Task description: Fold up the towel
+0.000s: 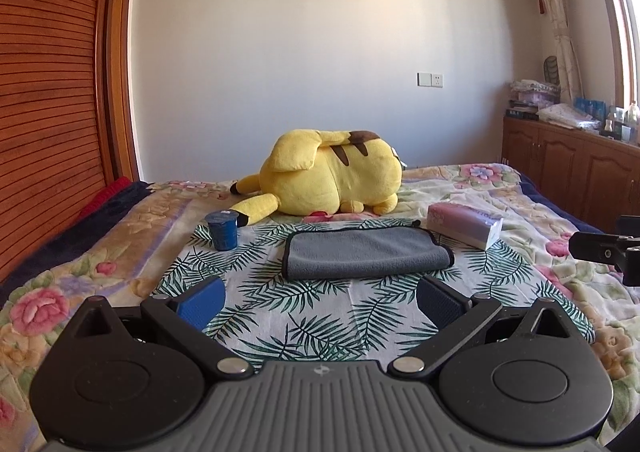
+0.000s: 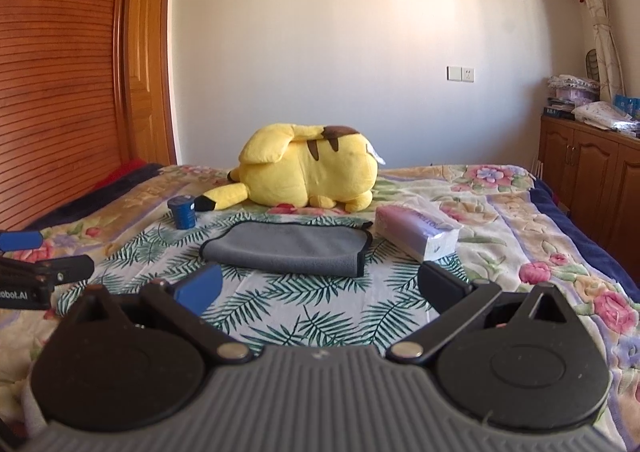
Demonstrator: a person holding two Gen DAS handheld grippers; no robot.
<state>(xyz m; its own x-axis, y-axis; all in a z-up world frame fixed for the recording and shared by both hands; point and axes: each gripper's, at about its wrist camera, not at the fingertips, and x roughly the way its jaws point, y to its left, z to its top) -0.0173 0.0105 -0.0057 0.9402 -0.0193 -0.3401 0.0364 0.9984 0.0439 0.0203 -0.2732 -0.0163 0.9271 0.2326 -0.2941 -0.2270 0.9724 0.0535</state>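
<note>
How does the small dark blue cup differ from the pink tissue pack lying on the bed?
The small dark blue cup stands upright; the pink rectangular tissue pack lies flat on its long side. The cup is round and tapering, the pack boxy and longer. The cup sits off the left end of the folded grey towel, the pack off its right end. Both rest on the leaf-print cloth, and neither touches the towel as far as can be seen.

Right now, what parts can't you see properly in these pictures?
- Plush toy: its face, both views; it lies turned away.
- Gray towel: layers under the top one, both views; the top covers them.
- Tissue pack: print too small to read, right wrist view.
- Right hand-held gripper: cut off by the edge, left wrist view.
- Blue cup: contents hidden by its lid.
</note>
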